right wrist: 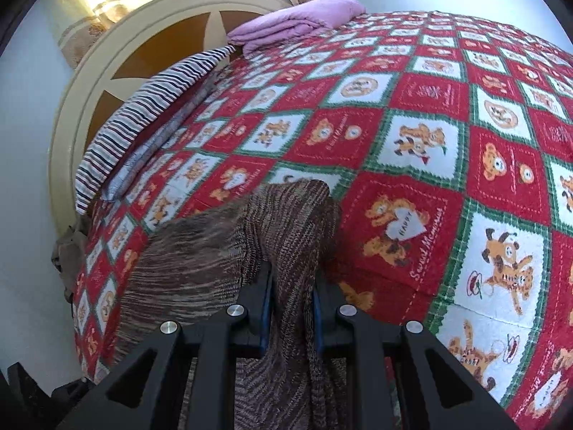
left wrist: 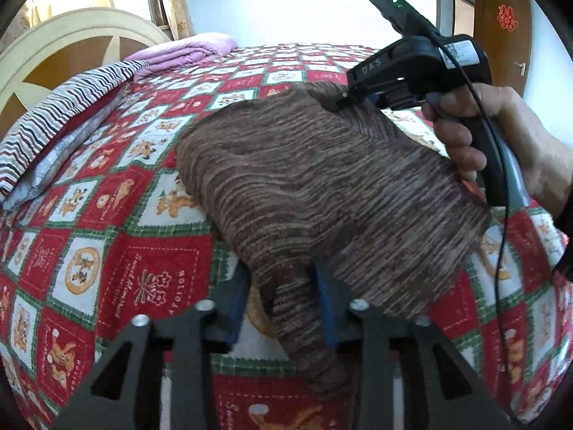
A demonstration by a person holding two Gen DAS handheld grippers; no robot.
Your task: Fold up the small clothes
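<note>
Left wrist view only: the right gripper (left wrist: 336, 102) seen from outside, black plastic body with a cable and a green LED, held in a hand (left wrist: 501, 143), its tip biting the far edge of the knit (left wrist: 322, 186). Also a door (left wrist: 501, 21) with a red ornament.

Right wrist view only: the close-up of that grip. The right gripper (right wrist: 290, 286) is clenched on a bunched ridge of knit, blue pads pressed against both sides.

Knit: brown, ribbed, streaky yarn, soft and thick, held up over the bed between the two grippers, sagging in the middle. Quilt (left wrist: 107, 251): red, white and green checks with bear prints. Striped pillow (left wrist: 61, 122) and folded purple blanket (left wrist: 186, 50) by the rounded cream-and-brown headboard (left wrist: 53, 57).

Left gripper (left wrist: 283, 297): fingers apart, released. A fold of knit hangs between them, nearer the right pad; the left pad stands clear of it.
</note>
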